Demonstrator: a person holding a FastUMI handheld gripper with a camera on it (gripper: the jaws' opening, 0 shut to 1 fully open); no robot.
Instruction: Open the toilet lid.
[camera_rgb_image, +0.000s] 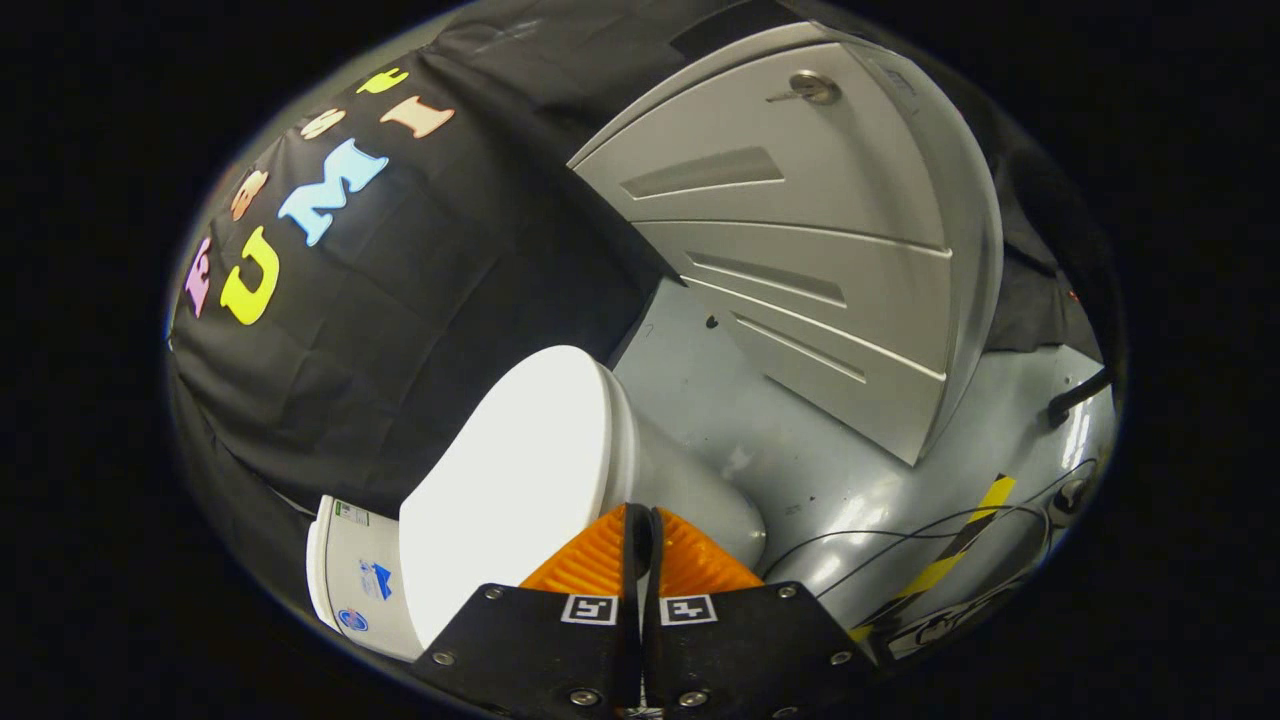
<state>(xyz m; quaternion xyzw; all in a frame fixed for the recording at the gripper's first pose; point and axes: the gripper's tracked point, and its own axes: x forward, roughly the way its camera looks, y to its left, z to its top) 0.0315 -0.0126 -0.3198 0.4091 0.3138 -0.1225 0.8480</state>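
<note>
Orange fingers (590, 560) sit right at my lens, pressed together with no more than a thin dark seam between them, and I see nothing caught in that seam, so the gripper (640, 520) reads to me as closed and empty. Each black finger mount carries a small square marker. Just past the tips is the toilet (690, 490), seen at a strong tilt. Its white lid (510, 480) is down on the bowl, a broad bright oval running from beside the left finger away toward the black cloth wall (420, 300). The tips lie at the lid's near edge, about where lid meets bowl; I cannot tell whether they touch it. Behind the lid's near-left end I make out the white tank (350, 580) with a few small stickers. Beyond the toilet, across a grey floor (800, 450), stands a grey metal cabinet (800, 240) with recessed drawer pulls and a key in its top lock. To the right of the fingers, thin dark cables (900, 540) cross the floor next to a yellow-and-black tape strip (960, 545).
</note>
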